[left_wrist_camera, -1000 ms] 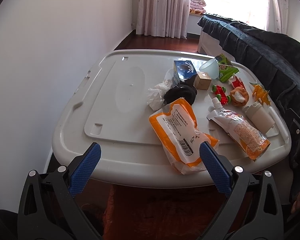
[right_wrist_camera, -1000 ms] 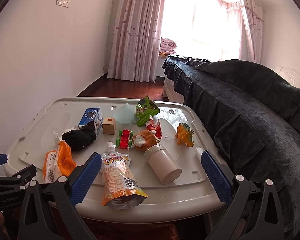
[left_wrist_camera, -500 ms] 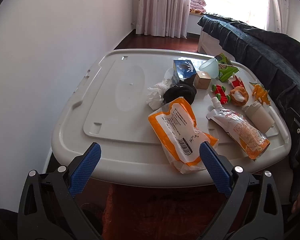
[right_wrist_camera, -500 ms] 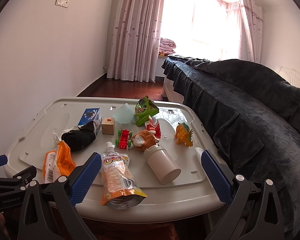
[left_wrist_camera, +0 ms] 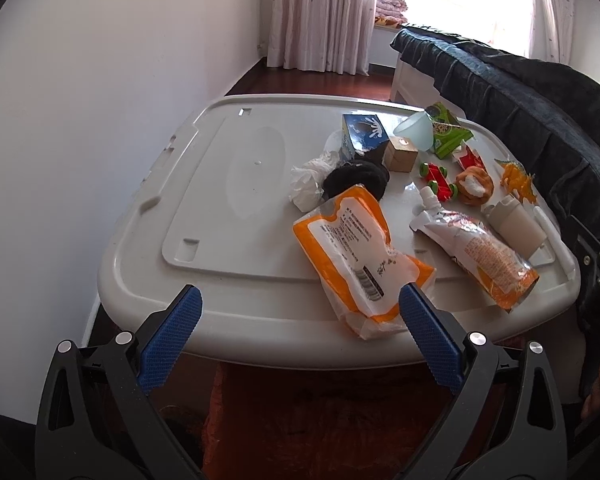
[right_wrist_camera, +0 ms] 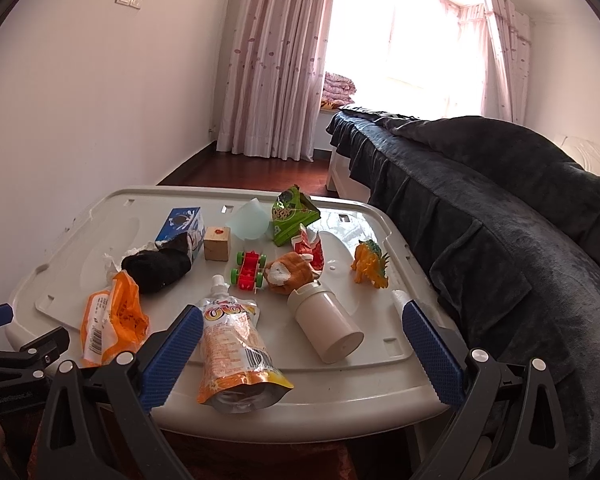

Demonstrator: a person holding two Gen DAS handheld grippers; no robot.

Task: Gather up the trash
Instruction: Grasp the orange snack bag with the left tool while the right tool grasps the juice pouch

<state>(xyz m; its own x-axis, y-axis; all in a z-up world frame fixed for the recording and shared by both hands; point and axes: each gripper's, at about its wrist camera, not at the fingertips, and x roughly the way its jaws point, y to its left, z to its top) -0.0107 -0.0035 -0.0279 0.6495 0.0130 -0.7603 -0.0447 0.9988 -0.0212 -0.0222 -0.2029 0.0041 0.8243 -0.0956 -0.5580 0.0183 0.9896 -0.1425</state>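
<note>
Both grippers hang short of the near edge of the white bin lid (left_wrist_camera: 204,208), jaws spread wide and holding nothing. The left gripper (left_wrist_camera: 300,312) has bare lid ahead of its left finger; the orange snack bag (left_wrist_camera: 356,256) lies just ahead of its right finger, its tail overhanging the rim. A nudge from that finger could likely push the bag off the edge, and the slick film may slide out of a shallow pinch. Beyond it sit the crumpled tissue (left_wrist_camera: 310,182) and a black cloth (left_wrist_camera: 356,178), touching each other, so a grab at the tissue may drag the cloth along.

The right gripper (right_wrist_camera: 302,330) has the spouted juice pouch (right_wrist_camera: 236,348) just ahead of its left finger and the white bottle (right_wrist_camera: 326,326) lying on its side between the fingers; the bottle could roll if bumped. Farther ahead, the green wrapper (right_wrist_camera: 290,216) and red wrapper (right_wrist_camera: 310,248) lie among a toy car (right_wrist_camera: 249,270) and dinosaur (right_wrist_camera: 370,264), easy to sweep up by mistake
</note>
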